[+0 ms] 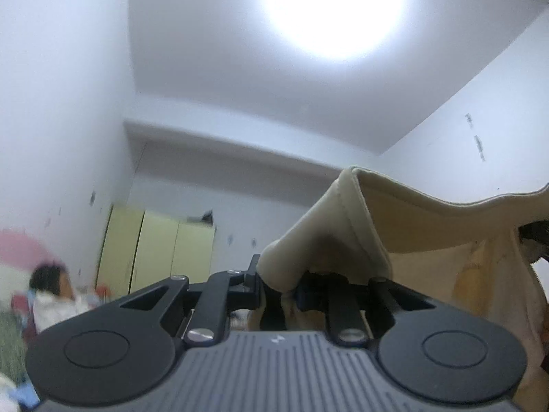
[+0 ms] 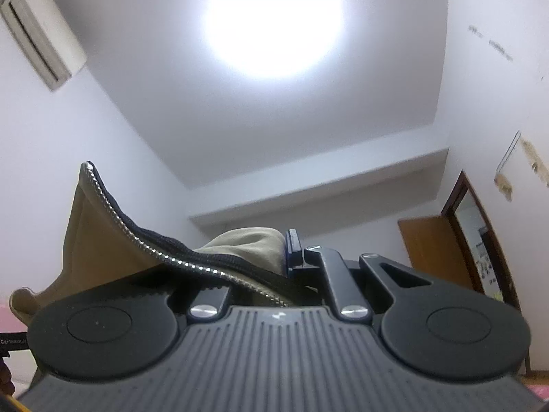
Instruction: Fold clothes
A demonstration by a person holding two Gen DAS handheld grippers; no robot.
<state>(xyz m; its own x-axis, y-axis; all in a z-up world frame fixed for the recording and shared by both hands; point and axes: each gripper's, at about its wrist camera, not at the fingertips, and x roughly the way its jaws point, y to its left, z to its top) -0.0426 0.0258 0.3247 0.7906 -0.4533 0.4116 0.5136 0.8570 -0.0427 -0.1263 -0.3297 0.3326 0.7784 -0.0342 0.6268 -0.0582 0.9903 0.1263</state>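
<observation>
A: Left wrist view first. Status of the left gripper [image 1: 279,286]?

B: It points up toward the ceiling. Its jaws are clamped on a fold of the beige garment [image 1: 411,233], which bunches over the fingertips at the 12 o'clock side of the gripper body and drapes away toward 3 o'clock, its seamed edge uppermost.

A: Surroundings?

B: Ceiling light [image 1: 329,10] at 12 o'clock. Yellow wardrobe [image 1: 158,250] at 9 o'clock, with a blurred person [image 1: 51,285] lower, near 8 o'clock.

A: Right wrist view. Right gripper [image 2: 274,264]?

B: Also tilted upward. The garment [image 2: 96,240] fills the gap between its fingers; the blue finger pad [image 2: 293,249] presses against the cloth, so it is gripping the fabric. A zipper [image 2: 154,249] runs from 10 o'clock down across the gripper toward center.

A: Background?

B: Air conditioner [image 2: 41,31] at 10 o'clock, wooden door [image 2: 435,250] at 3 o'clock.
</observation>
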